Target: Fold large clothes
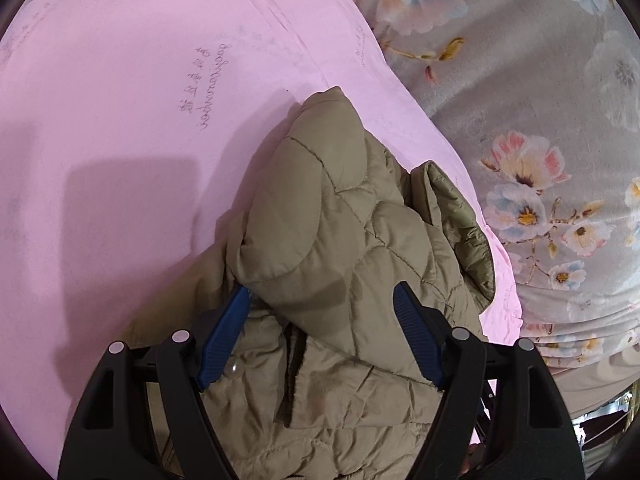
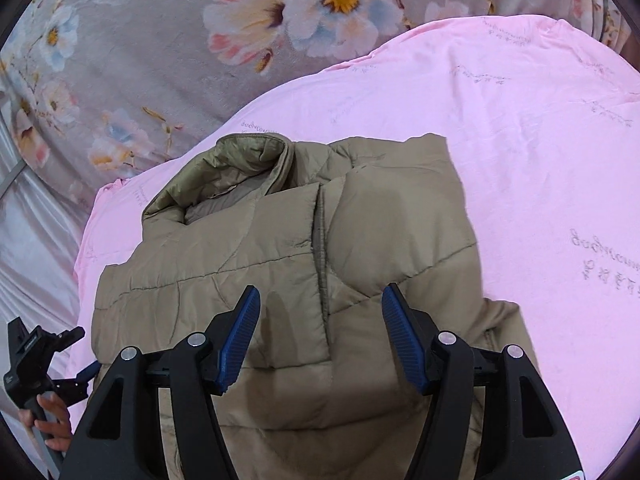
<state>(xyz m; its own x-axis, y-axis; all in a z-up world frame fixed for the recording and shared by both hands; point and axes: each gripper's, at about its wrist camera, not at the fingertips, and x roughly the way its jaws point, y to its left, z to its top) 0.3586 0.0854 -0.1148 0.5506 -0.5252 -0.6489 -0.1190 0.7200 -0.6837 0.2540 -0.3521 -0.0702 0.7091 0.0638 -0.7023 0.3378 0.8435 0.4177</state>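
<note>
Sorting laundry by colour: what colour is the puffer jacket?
Khaki-tan puffer jacket, clearest in the right wrist view.

The jacket [image 2: 288,264] lies on a sheet [image 2: 520,200] spread over the blanket [image 2: 140,60]

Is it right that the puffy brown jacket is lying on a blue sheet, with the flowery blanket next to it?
Not quite. The sheet under the puffy brown jacket is pink, not blue; the right wrist view shows this clearly. The rest holds: the flowery blanket does lie next to it.
</note>
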